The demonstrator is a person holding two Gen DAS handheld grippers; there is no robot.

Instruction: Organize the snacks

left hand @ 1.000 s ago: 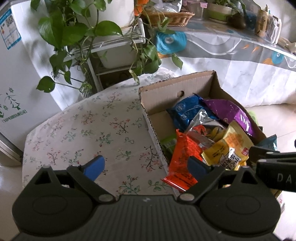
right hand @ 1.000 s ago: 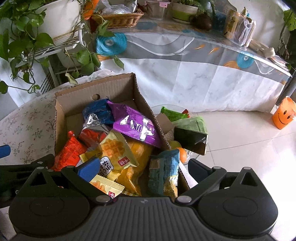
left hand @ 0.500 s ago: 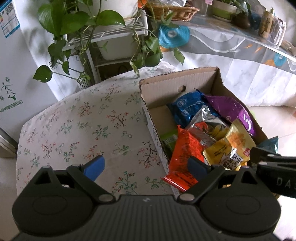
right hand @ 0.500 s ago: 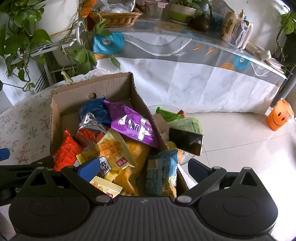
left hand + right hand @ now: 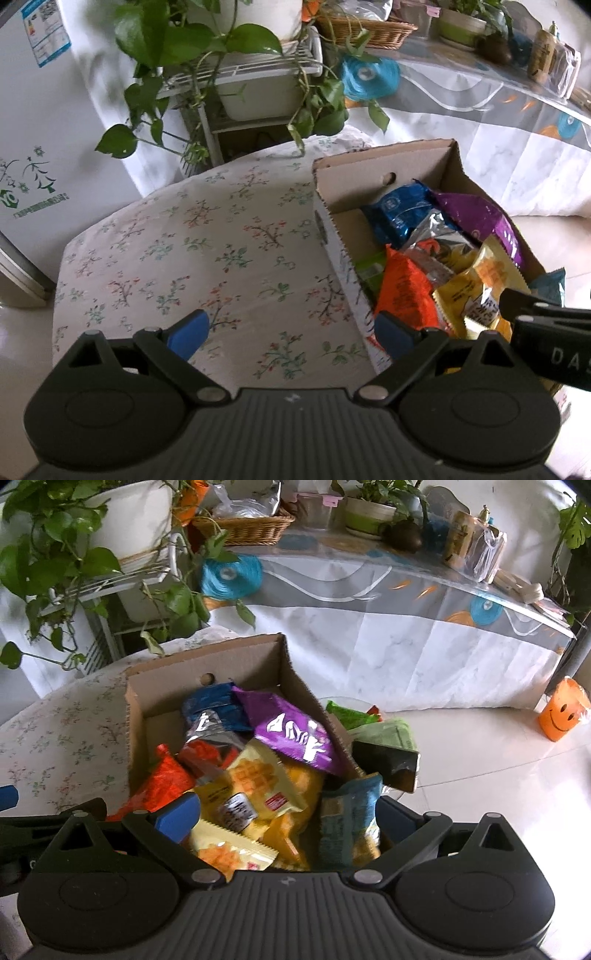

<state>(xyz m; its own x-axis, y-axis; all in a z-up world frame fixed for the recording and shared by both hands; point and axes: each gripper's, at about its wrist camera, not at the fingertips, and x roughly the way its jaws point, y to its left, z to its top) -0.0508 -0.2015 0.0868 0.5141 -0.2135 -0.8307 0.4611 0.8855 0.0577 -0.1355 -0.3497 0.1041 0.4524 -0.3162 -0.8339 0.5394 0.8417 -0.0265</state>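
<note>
A cardboard box (image 5: 384, 166) (image 5: 207, 661) full of snack packets stands on the right side of a floral tablecloth (image 5: 207, 251). Inside lie a purple packet (image 5: 291, 734), a blue packet (image 5: 399, 214), an orange packet (image 5: 402, 291), yellow waffle packets (image 5: 258, 782) and a teal packet (image 5: 347, 819). My left gripper (image 5: 288, 332) is open and empty above the cloth, its right finger by the box's near left corner. My right gripper (image 5: 280, 819) is open and empty over the near end of the box.
A plant stand with trailing green leaves (image 5: 236, 85) stands behind the table. A long covered table (image 5: 388, 602) with a wicker basket (image 5: 243, 528) and jars runs along the back. A glass bowl with green packets (image 5: 369, 723) sits right of the box. An orange smiley cup (image 5: 561, 716) stands on the floor.
Both grippers have drawn back and shifted slightly, so the box sits a little farther right in the left view. Both stay open and empty. The packets have not moved.
</note>
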